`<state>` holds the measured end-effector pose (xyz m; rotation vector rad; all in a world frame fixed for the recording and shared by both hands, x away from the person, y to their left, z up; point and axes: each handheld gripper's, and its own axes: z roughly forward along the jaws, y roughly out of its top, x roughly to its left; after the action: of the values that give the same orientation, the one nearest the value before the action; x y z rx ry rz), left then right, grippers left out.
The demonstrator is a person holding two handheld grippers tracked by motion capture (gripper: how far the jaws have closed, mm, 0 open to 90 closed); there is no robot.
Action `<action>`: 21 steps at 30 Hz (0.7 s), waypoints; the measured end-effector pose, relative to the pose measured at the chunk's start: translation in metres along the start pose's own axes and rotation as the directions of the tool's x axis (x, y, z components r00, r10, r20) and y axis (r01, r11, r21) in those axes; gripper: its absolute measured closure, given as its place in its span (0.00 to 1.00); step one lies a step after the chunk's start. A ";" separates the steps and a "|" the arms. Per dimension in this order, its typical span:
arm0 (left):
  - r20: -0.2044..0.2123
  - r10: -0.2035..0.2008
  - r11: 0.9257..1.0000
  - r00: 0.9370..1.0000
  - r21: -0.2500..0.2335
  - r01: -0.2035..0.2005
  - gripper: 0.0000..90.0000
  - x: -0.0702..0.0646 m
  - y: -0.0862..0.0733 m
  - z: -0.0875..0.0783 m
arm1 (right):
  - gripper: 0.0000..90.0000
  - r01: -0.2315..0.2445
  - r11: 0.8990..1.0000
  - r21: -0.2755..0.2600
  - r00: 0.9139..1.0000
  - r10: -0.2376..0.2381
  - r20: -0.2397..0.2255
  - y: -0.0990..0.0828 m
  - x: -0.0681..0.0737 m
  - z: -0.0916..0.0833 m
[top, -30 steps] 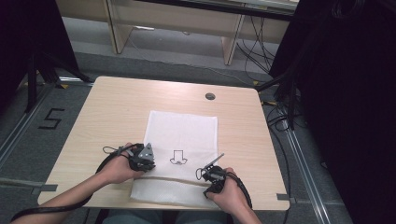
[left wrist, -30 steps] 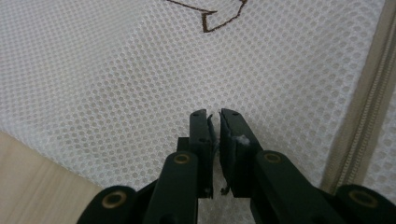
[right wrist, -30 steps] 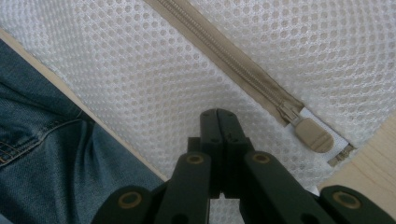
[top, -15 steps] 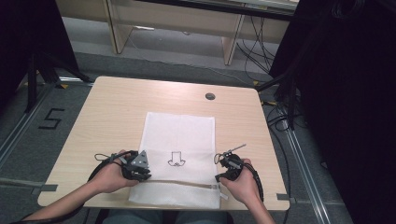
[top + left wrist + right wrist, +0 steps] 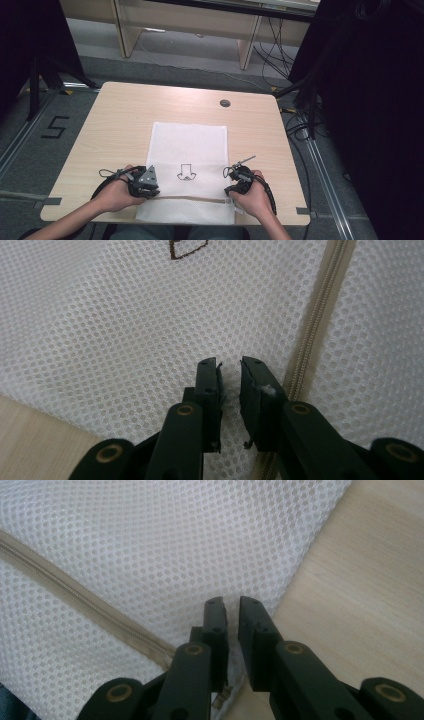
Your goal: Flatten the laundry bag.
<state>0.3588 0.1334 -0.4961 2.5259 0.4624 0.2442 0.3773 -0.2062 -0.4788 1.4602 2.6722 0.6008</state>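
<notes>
— What's changed on the mesh bag (image 5: 190, 170)?
— It lies flat at the table's (image 5: 120, 125) near edge. Left gripper (image 5: 229, 365) and right gripper (image 5: 232, 602) have just been opening, nothing pinched between them: apparently both are letting go.

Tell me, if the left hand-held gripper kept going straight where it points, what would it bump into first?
Most likely the white mesh bag right under its tips: the left hand-held gripper aims down at the mesh, just beside the zipper. Depth is hard to judge.

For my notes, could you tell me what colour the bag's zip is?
Beige zip, clearest in the right gripper view.
</notes>
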 end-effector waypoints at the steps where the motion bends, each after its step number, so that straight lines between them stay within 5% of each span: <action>1: 0.005 -0.003 1.000 1.000 -0.004 0.003 0.86 0.000 0.000 0.000 | 0.92 -0.012 1.000 0.009 1.000 0.012 0.005 0.000 0.001 0.000; 5: -0.015 0.028 1.000 1.000 0.008 -0.027 0.85 0.002 0.002 0.000 | 0.93 0.010 1.000 -0.010 1.000 -0.010 0.005 0.002 0.001 0.003; 9: -0.004 -0.001 1.000 1.000 0.002 0.001 0.84 0.003 0.001 0.000 | 0.92 -0.016 1.000 -0.012 1.000 0.016 0.005 0.002 0.001 0.002; 12: -0.012 -0.005 1.000 1.000 -0.008 0.005 0.80 0.006 0.001 -0.003 | 0.85 -0.013 0.992 -0.127 1.000 0.016 0.023 0.002 -0.002 -0.007; 13: -0.010 -0.015 1.000 1.000 -0.020 0.015 0.78 0.007 0.001 -0.004 | 0.85 -0.043 0.986 -0.158 0.999 0.047 0.018 0.002 -0.003 -0.014; 15: -0.006 -0.050 0.996 0.999 -0.068 0.050 0.75 0.009 0.001 -0.005 | 0.83 -0.028 0.976 -0.214 0.998 0.038 0.040 -0.001 -0.011 -0.023; 16: 0.001 -0.033 0.998 0.999 -0.060 0.033 0.73 0.012 0.001 -0.007 | 0.82 -0.051 0.971 -0.234 0.997 0.062 0.042 -0.004 -0.014 -0.025; 17: 0.003 -0.068 0.992 0.998 -0.106 0.068 0.70 0.011 0.001 -0.004 | 0.81 -0.076 0.963 -0.257 0.996 0.087 0.033 -0.007 -0.017 -0.025; 21: -0.035 -0.080 0.983 0.996 -0.166 0.073 0.60 0.013 0.003 -0.005 | 0.80 -0.123 0.959 -0.254 0.991 0.132 0.019 -0.017 -0.029 -0.026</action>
<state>0.3707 0.1383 -0.4888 2.3409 0.5323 0.2934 0.3741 -0.2459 -0.4649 1.5604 2.3800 0.8785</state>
